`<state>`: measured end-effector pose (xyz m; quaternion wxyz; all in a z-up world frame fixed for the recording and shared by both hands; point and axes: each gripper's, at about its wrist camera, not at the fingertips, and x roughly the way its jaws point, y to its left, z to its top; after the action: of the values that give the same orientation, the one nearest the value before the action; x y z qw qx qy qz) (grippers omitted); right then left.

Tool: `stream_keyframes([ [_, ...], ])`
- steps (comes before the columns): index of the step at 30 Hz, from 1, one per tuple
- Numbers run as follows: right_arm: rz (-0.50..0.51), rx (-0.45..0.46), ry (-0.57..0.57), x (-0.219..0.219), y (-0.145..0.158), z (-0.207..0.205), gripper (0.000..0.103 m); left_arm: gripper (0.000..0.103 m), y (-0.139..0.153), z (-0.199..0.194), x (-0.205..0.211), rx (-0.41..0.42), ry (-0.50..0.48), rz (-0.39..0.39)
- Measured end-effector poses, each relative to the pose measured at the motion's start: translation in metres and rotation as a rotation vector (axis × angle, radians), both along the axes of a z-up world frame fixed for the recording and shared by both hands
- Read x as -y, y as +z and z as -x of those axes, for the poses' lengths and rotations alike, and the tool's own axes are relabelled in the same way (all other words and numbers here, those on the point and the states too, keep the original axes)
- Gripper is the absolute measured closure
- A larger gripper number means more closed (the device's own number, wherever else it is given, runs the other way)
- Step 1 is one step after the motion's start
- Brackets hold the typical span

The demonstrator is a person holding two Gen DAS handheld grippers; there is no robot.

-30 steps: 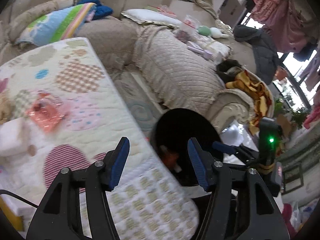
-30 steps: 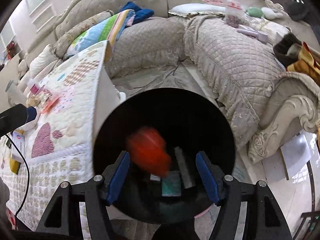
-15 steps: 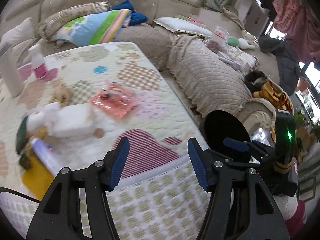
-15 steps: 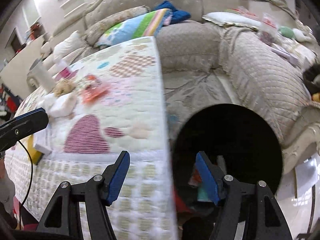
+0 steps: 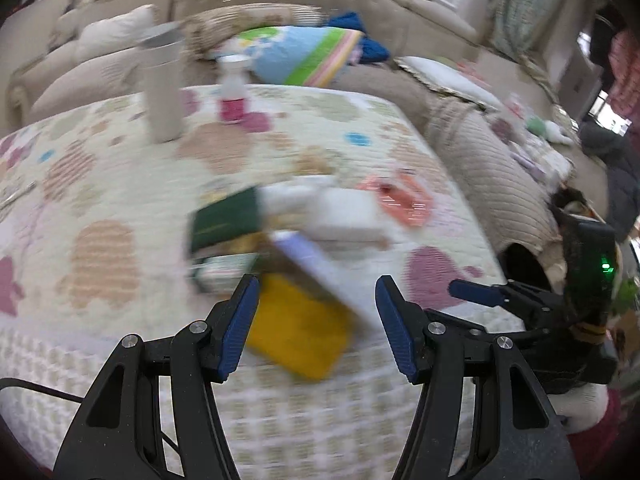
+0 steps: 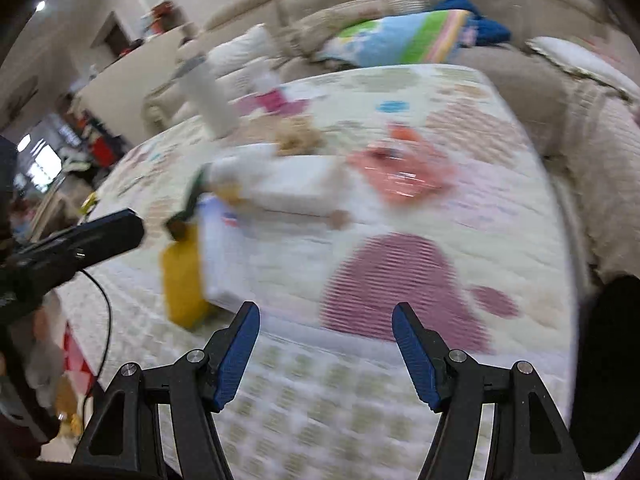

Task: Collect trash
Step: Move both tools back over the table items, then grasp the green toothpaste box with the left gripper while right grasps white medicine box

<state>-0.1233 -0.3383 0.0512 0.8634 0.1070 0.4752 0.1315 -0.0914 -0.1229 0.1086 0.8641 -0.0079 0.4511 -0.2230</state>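
Both your grippers have swung from the black bin (image 6: pixel 608 372) back over the quilted table (image 5: pixel 120 208). Left gripper (image 5: pixel 316 320) and right gripper (image 6: pixel 324 348): fingers spread, empty. Remaining trash, a blurred heap with the yellow packet (image 5: pixel 296 332), lies left of the bin; collecting goes on.

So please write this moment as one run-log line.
phase: reaching for trash | left gripper: open, empty | right gripper: open, empty | nearest: yellow packet | bin: right of table
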Motion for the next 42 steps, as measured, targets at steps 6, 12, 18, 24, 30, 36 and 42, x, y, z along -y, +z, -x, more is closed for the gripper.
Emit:
stream_keyframes([
  [6,-0.016,-0.025,0.106,-0.054,-0.012,-0.033,0.037,0.044,-0.019,-0.017,-0.053,-0.015,0.111,-0.055],
  [12,-0.079,-0.056,0.039,-0.044,-0.026,-0.054,0.064,0.044,-0.037,-0.035,-0.069,-0.023,0.127,-0.081],
  [18,-0.14,-0.106,-0.038,-0.004,-0.032,-0.046,0.066,0.044,-0.047,-0.055,-0.057,-0.022,0.03,-0.009],
  [24,-0.091,-0.072,-0.007,-0.006,-0.021,-0.035,0.043,0.044,-0.05,-0.074,-0.037,-0.041,-0.075,0.068],
  [30,-0.1,-0.072,-0.033,-0.001,-0.019,-0.037,0.042,0.044,-0.058,-0.082,-0.012,-0.139,-0.266,0.129],
  [36,-0.069,-0.066,0.051,-0.02,-0.016,-0.046,0.03,0.044,-0.052,-0.057,-0.043,-0.182,-0.405,0.081],
  [42,0.181,-0.043,0.173,-0.051,-0.024,-0.058,0.028,0.044,-0.068,-0.039,-0.091,-0.227,-0.311,-0.036],
])
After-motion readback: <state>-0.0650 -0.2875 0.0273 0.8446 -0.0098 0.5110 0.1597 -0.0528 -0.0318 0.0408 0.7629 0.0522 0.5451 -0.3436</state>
